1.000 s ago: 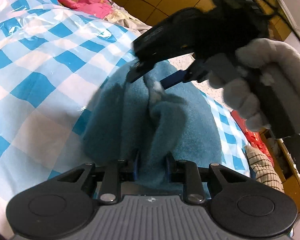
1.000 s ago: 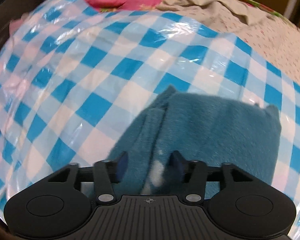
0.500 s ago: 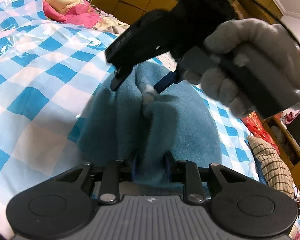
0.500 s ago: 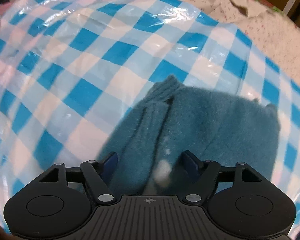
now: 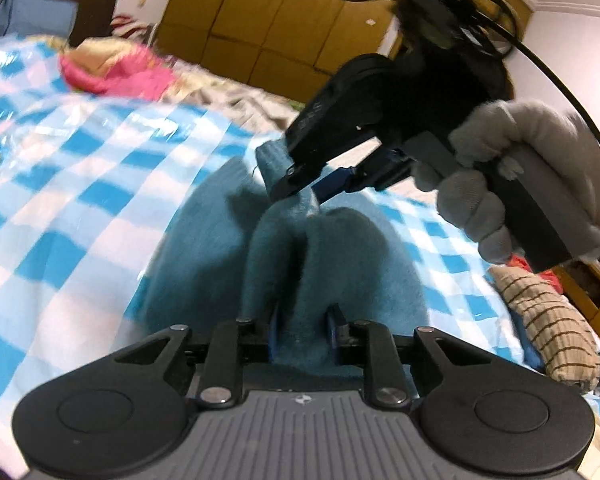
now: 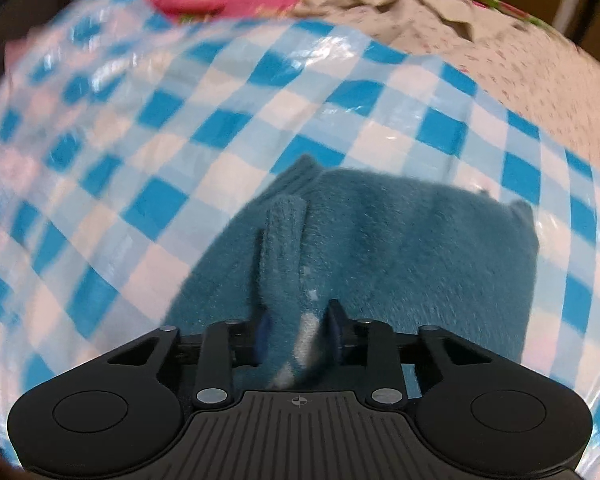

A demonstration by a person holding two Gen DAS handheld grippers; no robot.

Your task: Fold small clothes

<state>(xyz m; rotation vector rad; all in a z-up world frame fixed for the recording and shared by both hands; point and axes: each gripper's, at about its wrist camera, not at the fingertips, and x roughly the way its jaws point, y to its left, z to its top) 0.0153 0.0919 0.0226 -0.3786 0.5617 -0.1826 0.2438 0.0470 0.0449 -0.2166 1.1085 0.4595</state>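
Note:
A fuzzy teal garment (image 5: pixel 204 264) lies on a blue and white checked plastic sheet (image 5: pixel 80 168); it also shows in the right wrist view (image 6: pixel 420 240). My left gripper (image 5: pixel 302 330) is shut on a raised fold of its near edge. My right gripper (image 6: pixel 298 328) is shut on another fold that carries a white label (image 6: pixel 304 336). In the left wrist view the right gripper (image 5: pixel 300 188), held by a grey-gloved hand (image 5: pixel 500 184), pinches the far end of the same raised ridge. The ridge is lifted off the sheet between the two grippers.
Pink and cream clothes (image 5: pixel 116 68) are piled at the far end of the bed, with a beige floral sheet (image 6: pixel 520 64) beside them. A striped cloth (image 5: pixel 548 324) lies at the right. Wooden wardrobe doors (image 5: pixel 268 16) stand behind the bed.
My right gripper has closed from open onto the labelled fold. Both grippers have risen with the teal ridge, and the views have tilted up toward the far end of the bed.

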